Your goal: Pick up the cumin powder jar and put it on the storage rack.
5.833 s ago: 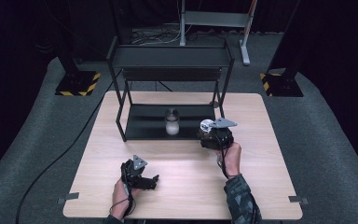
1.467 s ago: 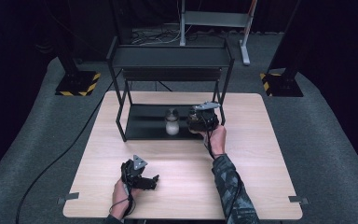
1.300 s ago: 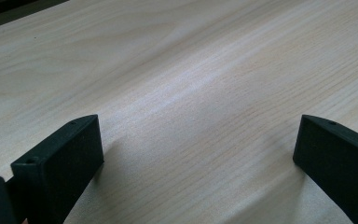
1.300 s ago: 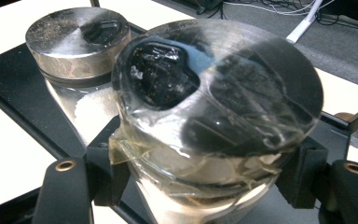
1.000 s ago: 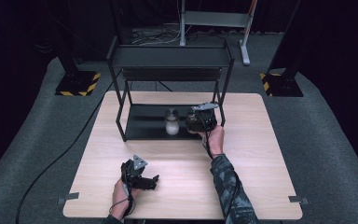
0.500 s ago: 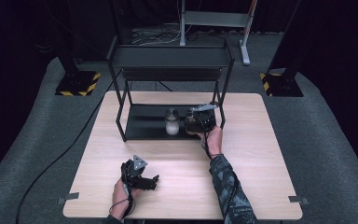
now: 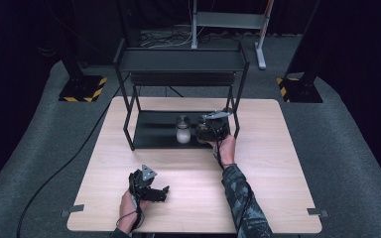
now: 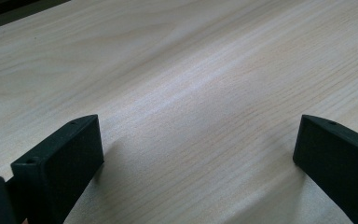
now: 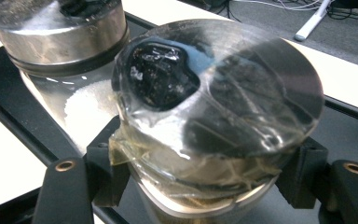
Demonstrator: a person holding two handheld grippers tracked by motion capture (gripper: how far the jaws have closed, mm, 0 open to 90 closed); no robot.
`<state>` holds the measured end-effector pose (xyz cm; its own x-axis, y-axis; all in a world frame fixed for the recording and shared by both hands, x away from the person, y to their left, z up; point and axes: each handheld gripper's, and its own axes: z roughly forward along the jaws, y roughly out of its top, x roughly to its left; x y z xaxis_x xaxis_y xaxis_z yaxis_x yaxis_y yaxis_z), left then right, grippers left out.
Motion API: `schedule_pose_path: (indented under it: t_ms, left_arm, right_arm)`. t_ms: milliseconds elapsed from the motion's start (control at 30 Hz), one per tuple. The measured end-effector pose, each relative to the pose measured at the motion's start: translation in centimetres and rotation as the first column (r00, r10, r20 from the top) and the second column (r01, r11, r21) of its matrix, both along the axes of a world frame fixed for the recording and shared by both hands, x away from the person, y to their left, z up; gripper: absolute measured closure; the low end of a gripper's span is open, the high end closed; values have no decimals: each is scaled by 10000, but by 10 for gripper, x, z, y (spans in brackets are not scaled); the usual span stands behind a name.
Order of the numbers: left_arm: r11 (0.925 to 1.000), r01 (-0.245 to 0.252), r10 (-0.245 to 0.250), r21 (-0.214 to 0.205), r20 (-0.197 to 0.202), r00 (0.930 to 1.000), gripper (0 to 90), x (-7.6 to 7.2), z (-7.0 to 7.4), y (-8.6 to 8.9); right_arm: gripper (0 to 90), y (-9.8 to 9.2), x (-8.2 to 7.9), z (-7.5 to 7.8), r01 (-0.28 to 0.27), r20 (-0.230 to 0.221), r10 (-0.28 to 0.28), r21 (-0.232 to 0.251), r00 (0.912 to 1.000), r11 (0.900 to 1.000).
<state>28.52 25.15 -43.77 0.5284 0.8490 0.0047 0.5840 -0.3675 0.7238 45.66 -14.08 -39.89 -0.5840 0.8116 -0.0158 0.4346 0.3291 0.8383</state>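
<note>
The right hand-held gripper (image 9: 200, 186), clamping a dark-filled jar (image 9: 214, 112), is now resting it on the rack's (image 7: 178, 62) bottom shelf (image 7: 154, 131), at the salt jar's (image 7: 182, 130) three o'clock; releasing likely follows. The left hand-held gripper (image 8: 196, 149) is idling wide open and empty on the counter (image 7: 278, 163).

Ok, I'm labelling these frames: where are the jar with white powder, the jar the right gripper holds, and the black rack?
White-powder jar (image 7: 182, 134), high view, glass body.
Held jar (image 9: 223, 88), right gripper view, taped lid.
Black rack (image 7: 178, 60), high view, top shelf.
</note>
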Motion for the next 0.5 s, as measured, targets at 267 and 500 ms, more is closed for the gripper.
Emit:
schedule_pose_path:
  t_ms: [267, 500]
  left_arm:
    - [10000, -1, 1, 5, 7, 10000, 10, 0, 0, 0]
    - [10000, 2, -2, 0, -6, 10000, 10, 0, 0, 0]
  right_arm:
    - [300, 3, 2, -3, -132, 10, 132, 82, 9999, 9999]
    - [300, 3, 3, -7, -151, -30, 152, 180, 9999, 9997]
